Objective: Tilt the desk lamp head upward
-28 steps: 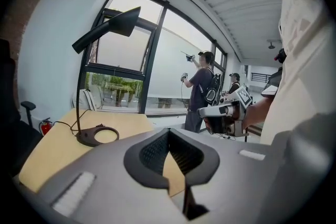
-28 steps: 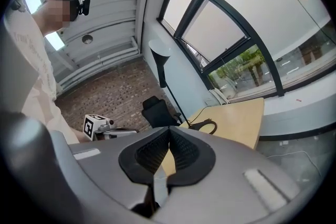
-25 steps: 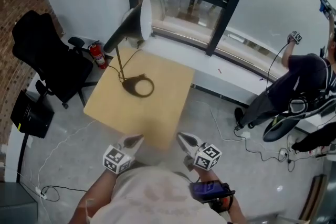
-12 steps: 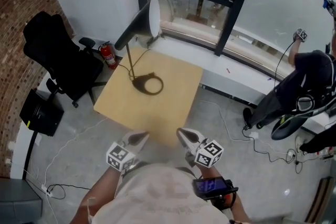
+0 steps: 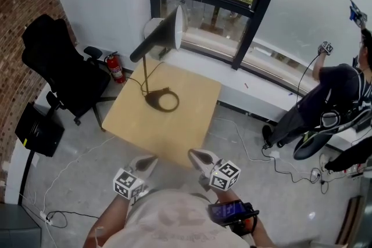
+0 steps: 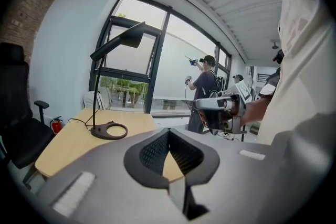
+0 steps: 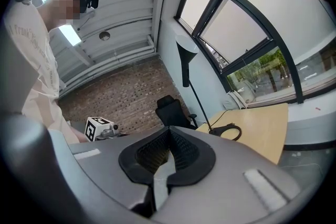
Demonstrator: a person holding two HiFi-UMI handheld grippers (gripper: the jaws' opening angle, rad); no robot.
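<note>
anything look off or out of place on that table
Nothing stands out. The desk lamp stands upright on the table, its ring base flat, nothing spilled or tipped. The left gripper and right gripper are shut, empty, short of the table.

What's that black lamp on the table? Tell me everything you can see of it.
The desk lamp is black: a cone-shaped head, pale inside, atop a thin upright stem rising from an open ring base. It stands near the far left corner of the light wooden table. A dark cord trails from the base. Only the table touches it.
</note>
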